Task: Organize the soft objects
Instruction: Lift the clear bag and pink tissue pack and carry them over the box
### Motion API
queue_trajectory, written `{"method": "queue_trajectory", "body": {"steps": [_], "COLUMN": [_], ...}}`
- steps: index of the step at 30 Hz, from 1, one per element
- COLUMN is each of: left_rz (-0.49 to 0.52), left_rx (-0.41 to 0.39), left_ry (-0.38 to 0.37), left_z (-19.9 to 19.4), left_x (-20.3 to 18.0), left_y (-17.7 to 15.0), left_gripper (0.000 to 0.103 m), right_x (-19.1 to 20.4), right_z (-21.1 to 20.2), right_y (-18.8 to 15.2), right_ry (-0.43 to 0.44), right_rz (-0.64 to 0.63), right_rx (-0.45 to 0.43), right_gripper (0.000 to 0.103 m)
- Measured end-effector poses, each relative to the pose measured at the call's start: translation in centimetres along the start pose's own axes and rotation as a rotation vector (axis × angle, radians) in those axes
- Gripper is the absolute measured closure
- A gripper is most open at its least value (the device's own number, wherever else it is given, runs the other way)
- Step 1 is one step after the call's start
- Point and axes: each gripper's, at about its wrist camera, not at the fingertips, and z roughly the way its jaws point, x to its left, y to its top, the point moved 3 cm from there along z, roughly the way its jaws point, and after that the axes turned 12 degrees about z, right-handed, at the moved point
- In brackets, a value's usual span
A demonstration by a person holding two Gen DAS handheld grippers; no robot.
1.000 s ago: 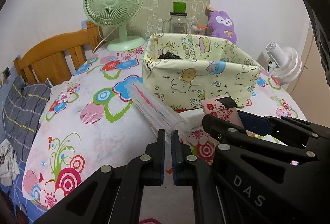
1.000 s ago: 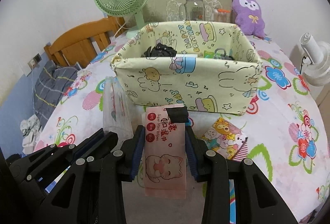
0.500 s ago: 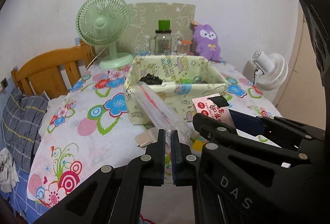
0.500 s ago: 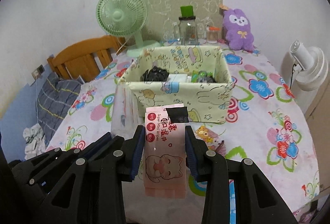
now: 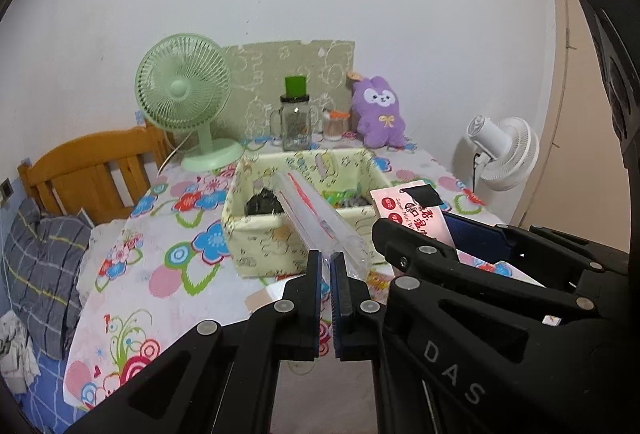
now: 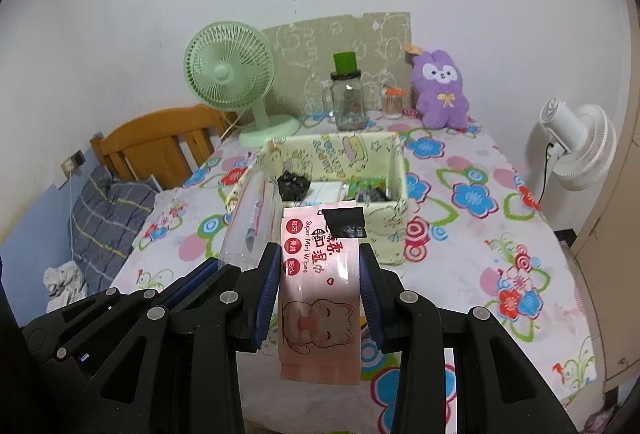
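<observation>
Two grips are full: the left gripper [image 5: 326, 266] pinches a clear sleeve [image 5: 320, 222] by its near end, and the right gripper [image 6: 319, 274] clamps a wipes pack [image 6: 320, 274] across its width. Both hang above the table [image 6: 480, 274], short of the bin [image 6: 394, 170]. The film looks light, limp and slippery; the pack looks squashy.

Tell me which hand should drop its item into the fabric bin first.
Probably the right. The right gripper holds the pink wipes pack squarely in line with the fabric bin. The left gripper pinches only the end of a long clear bag, which is likely floppier.
</observation>
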Motion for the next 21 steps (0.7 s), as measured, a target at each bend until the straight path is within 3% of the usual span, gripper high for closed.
{"method": "queue_trajectory", "body": {"steps": [21], "left_rz": [0.022], "left_rx": [-0.074], "left_ry": [-0.003], "left_z": [0.3], "left_x": [0.1], "left_y": [4.3], "left_gripper": [0.102], "right_x": [-0.5], "right_z": [-1.2], "right_y": [4.3], "right_ry": [-0.012], "right_rz": [0.013], "right_rx": [-0.102], "right_gripper": [0.062]}}
